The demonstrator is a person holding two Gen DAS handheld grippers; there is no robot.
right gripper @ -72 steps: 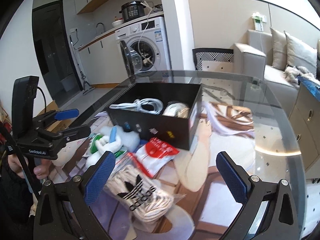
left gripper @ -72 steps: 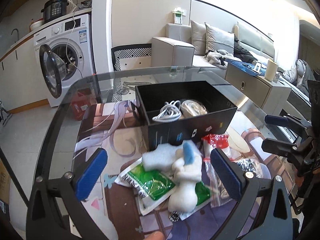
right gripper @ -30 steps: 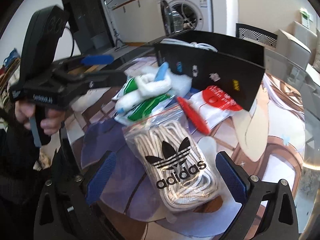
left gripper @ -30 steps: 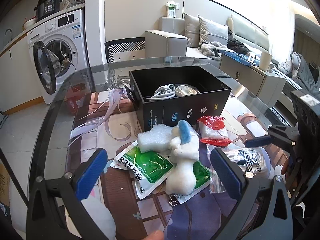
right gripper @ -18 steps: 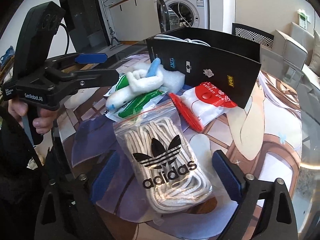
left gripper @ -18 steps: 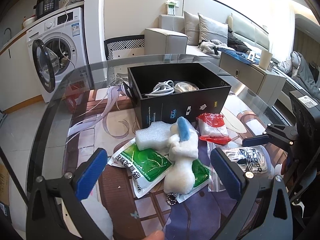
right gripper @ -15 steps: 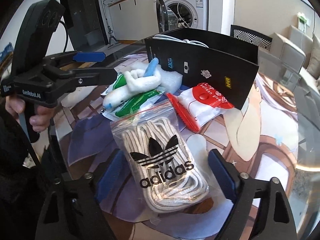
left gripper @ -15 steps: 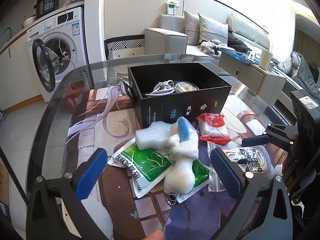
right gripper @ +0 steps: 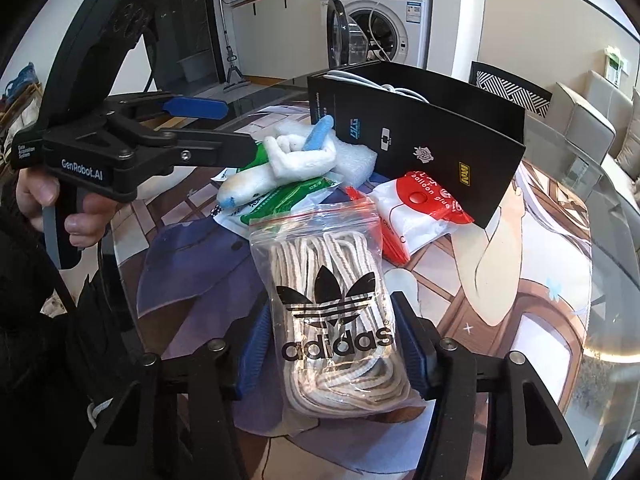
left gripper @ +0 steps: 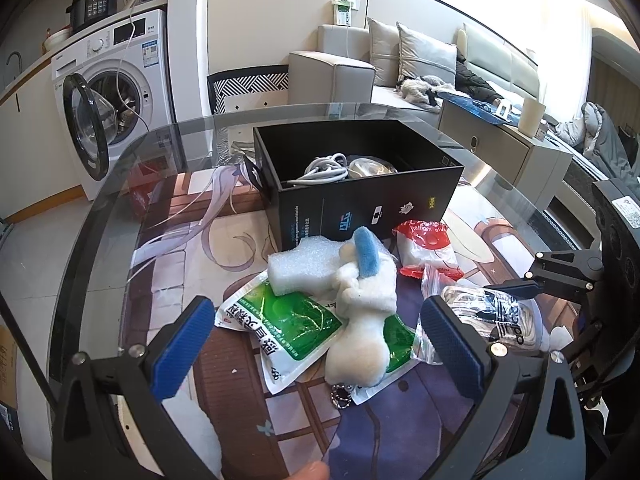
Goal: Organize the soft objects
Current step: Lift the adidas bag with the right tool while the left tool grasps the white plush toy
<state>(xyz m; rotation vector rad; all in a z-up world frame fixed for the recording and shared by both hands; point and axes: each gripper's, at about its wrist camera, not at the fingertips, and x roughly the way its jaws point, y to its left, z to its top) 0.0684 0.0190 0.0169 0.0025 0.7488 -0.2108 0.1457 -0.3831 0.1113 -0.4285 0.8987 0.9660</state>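
A clear zip bag of cream laces (right gripper: 328,280) with a black trefoil logo lies on the table. My right gripper (right gripper: 332,336) is closing on it, and its blue pads press the bag's two sides. From the left wrist the same bag (left gripper: 500,316) shows at the right, under the right gripper (left gripper: 504,296). My left gripper (left gripper: 316,312) hangs open above a white plush toy (left gripper: 368,300) with a blue part, which rests on a green pack (left gripper: 284,320) beside a white foam block (left gripper: 300,268). A hand holds the left gripper (right gripper: 232,126).
An open black box (left gripper: 360,200) with a white cable (left gripper: 324,168) stands behind the pile. A red-and-white pouch (left gripper: 424,244) leans against it. The round glass table's rim (left gripper: 120,184) curves at the left. A washing machine (left gripper: 112,92) and a sofa stand beyond.
The right gripper's jaws have come in from wide apart onto the sides of the lace bag, which now looks squeezed narrower. The left gripper has stayed in place.
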